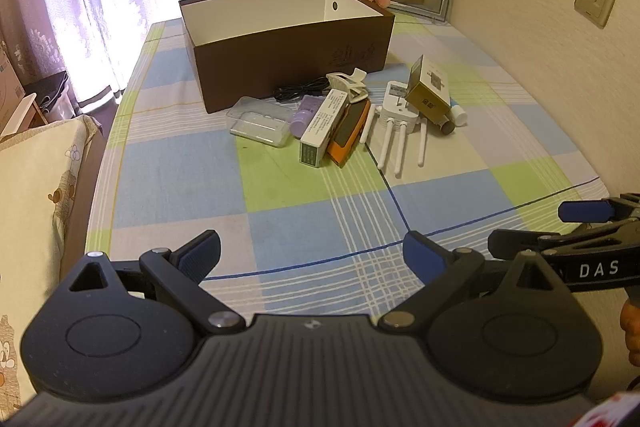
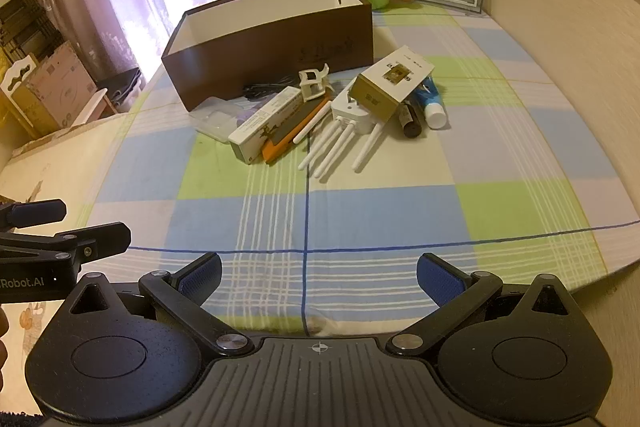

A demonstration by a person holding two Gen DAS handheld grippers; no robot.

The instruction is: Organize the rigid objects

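The brown box hides its own floor behind the near wall, so its contents cannot be told. A black cable lies half behind it. The purple tube is mostly covered by the long white carton in the right wrist view. Print on the gold-and-white carton is too small to read. The right gripper runs off the left wrist view's right edge.

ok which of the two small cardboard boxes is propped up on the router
The gold-sided box, leaning tilted on the white router. The other one, the long white box, lies flat on the tablecloth beside the orange item.
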